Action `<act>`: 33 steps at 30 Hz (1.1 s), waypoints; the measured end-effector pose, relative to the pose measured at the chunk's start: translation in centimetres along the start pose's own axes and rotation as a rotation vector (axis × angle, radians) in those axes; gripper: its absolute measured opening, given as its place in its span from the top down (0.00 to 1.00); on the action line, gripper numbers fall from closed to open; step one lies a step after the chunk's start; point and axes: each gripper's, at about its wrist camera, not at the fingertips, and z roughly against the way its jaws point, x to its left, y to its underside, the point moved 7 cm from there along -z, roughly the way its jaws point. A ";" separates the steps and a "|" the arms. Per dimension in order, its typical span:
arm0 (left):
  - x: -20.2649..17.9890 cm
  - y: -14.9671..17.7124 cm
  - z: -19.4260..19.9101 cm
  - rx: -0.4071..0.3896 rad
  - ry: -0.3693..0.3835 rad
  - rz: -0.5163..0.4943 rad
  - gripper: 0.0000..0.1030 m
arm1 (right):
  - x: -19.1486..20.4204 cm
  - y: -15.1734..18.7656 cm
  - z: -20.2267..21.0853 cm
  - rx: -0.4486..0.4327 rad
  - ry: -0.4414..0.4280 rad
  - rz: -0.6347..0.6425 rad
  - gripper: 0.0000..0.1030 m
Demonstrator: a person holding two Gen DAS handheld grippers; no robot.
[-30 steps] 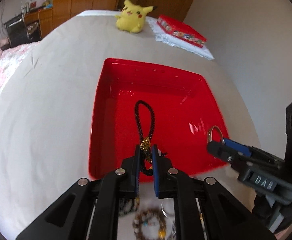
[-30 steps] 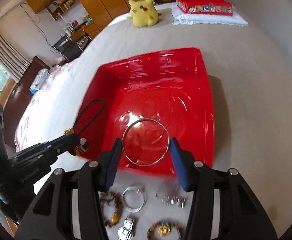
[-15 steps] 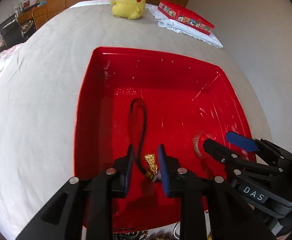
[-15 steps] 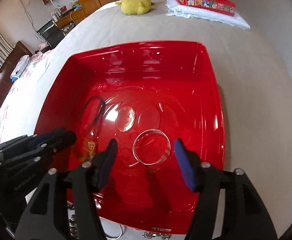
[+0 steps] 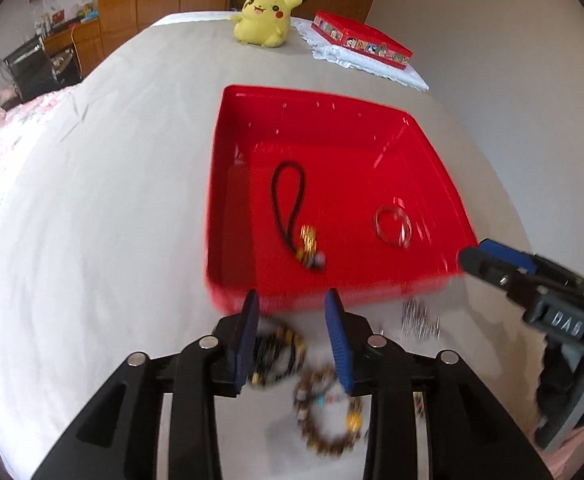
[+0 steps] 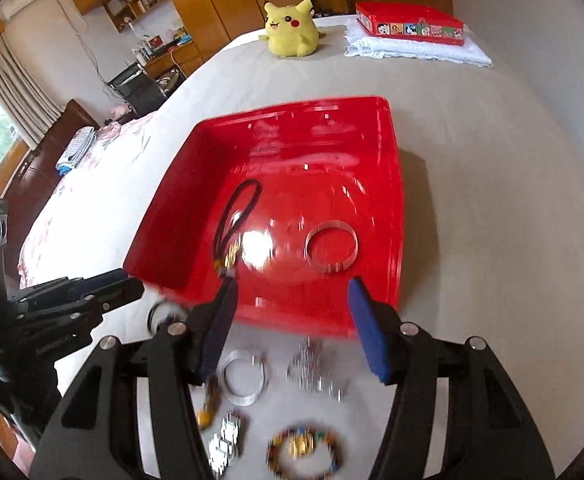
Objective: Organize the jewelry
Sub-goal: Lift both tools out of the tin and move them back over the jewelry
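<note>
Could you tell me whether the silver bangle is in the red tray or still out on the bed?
In: the silver bangle lies flat on the red tray floor, free of both grippers.

Red tray (image 6: 392,184) glossy smooth plastic, glare on its floor. Bangle (image 6: 332,250) in it shiny metal; cord loop (image 5: 287,196) matt black braid with gold charm. Bed cover (image 5: 111,200) matt cloth, lightly creased. Plush toy (image 6: 289,30) fuzzy fabric. Gripper pads (image 6: 368,332) matt blue, arms black plastic with metal screws.

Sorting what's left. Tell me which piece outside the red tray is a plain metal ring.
The silver bangle just below the red tray, beside the right gripper's left finger; the others are beaded or linked.
</note>
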 end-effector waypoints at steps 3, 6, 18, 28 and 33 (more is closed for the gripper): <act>-0.4 2.9 0.4 0.025 -0.013 -0.005 0.60 | 0.1 2.1 0.7 0.020 -0.025 -0.004 0.44; -0.9 5.8 0.0 0.072 -0.013 -0.017 0.58 | -0.1 4.6 0.9 0.043 -0.052 -0.018 0.44; -2.8 9.7 -0.9 0.052 -0.043 -0.010 0.39 | -1.6 9.4 0.4 0.066 -0.029 -0.062 0.44; -1.7 10.7 -1.7 0.083 -0.029 0.033 0.39 | -2.6 10.9 0.3 0.081 -0.070 -0.101 0.48; -1.7 10.5 -2.2 0.094 -0.027 0.044 0.39 | -1.7 11.5 0.0 0.106 -0.095 -0.079 0.64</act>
